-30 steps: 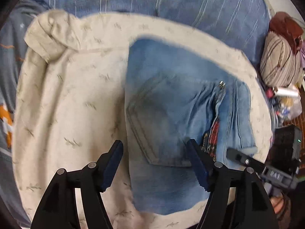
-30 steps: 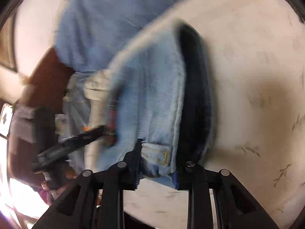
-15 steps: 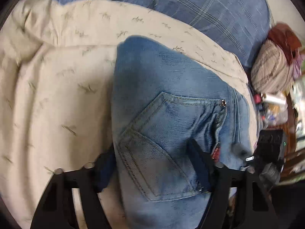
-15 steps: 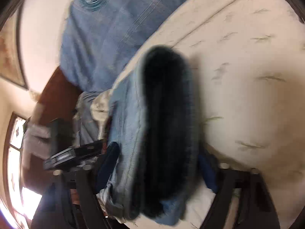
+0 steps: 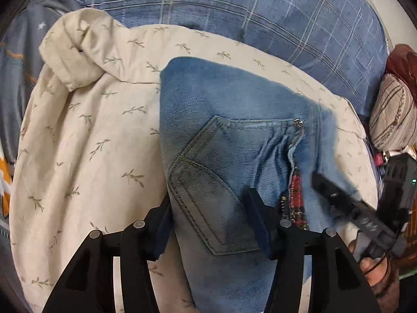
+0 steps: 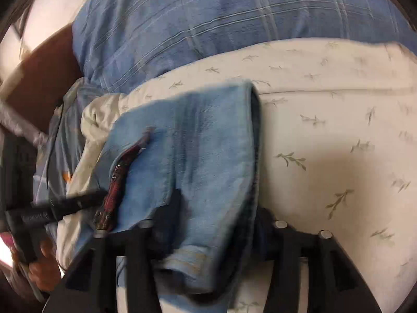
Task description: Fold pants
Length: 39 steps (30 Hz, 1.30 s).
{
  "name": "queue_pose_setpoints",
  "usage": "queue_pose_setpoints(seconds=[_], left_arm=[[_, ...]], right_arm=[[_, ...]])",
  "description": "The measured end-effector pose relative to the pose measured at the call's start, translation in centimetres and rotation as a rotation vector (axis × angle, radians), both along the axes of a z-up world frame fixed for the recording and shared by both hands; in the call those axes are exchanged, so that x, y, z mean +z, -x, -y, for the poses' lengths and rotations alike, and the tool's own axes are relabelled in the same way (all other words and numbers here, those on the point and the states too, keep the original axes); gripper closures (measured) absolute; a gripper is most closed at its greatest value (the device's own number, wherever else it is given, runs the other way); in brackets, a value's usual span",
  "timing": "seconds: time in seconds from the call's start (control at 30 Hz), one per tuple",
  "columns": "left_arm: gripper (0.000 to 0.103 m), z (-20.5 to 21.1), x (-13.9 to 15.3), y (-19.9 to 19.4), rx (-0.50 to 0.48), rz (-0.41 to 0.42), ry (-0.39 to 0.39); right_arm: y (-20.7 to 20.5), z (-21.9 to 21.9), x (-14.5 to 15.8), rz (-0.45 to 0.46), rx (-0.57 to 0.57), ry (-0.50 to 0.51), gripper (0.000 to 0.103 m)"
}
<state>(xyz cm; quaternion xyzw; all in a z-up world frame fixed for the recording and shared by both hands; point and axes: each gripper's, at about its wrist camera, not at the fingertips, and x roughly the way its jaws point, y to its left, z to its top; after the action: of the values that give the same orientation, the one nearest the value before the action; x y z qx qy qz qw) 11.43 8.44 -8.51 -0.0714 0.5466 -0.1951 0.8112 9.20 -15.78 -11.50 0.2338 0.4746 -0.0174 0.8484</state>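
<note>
Folded blue jeans (image 5: 234,135) lie on a cream leaf-print bedspread (image 5: 86,135), back pocket up, with a red plaid lining showing at the waist. My left gripper (image 5: 208,200) straddles the near left edge of the stack and its jaws are closing. One finger stands beside the denim and the other rests on the pocket. My right gripper (image 6: 219,206) has the thick folded end of the jeans (image 6: 208,140) between its fingers, and its jaws are opening. Each view shows the other gripper at its side edge, held by a hand (image 5: 372,268).
A blue plaid duvet (image 5: 234,13) lies behind the bedspread. At the right edge sits a striped cloth bundle (image 5: 391,120) with small items below it. Grey printed fabric (image 5: 23,39) lies at the left. Brown wood (image 6: 39,73) shows past the bed's corner.
My left gripper came down over the jeans and its jaws narrowed around the pocket side. My right gripper let go of the waistband, widened, rolled and now spans the whole folded end.
</note>
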Motion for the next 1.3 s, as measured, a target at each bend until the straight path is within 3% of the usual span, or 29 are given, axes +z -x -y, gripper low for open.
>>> queue_pose_setpoints(seconds=[0.17,0.23,0.3,0.4,0.6,0.67,0.8,0.93,1.13,1.3], left_arm=[[0.05,-0.6,2.7,2.0,0.063,0.064,-0.009],[0.047,-0.8,4.3,4.6,0.146,0.157,-0.072],[0.041,-0.9,5.0,7.4,0.243,0.222,-0.151],[0.039,0.0,4.5,10.9,0.289,0.288,-0.237],[0.039,3.0,3.7,16.4,0.236,0.361,-0.317],[0.038,3.4,4.2,18.0,0.214,0.39,-0.316],[0.038,3.5,4.9,20.7,0.203,0.393,-0.331],[0.038,3.5,5.5,21.9,0.206,0.402,-0.344],[0.038,3.3,6.0,23.2,0.169,0.424,-0.359],[0.038,2.4,6.9,25.4,0.151,0.432,-0.317]], right_arm=[[2.9,0.7,2.8,0.058,-0.085,-0.04,0.045],[4.3,0.2,4.1,0.07,-0.122,0.06,0.022],[6.0,-0.7,4.6,0.068,-0.14,0.21,0.011],[8.6,-1.9,4.2,0.034,-0.129,0.319,0.008],[12.3,-4.0,2.6,-0.094,-0.141,0.445,0.006],[13.6,-5.0,2.9,-0.075,-0.14,0.505,0.0],[15.8,-6.4,4.1,0.006,-0.157,0.628,0.0],[17.4,-7.2,5.6,0.059,-0.16,0.574,0.0],[18.5,-8.7,8.2,0.102,-0.177,0.568,0.0],[19.9,-9.3,9.5,0.119,-0.199,0.561,0.0]])
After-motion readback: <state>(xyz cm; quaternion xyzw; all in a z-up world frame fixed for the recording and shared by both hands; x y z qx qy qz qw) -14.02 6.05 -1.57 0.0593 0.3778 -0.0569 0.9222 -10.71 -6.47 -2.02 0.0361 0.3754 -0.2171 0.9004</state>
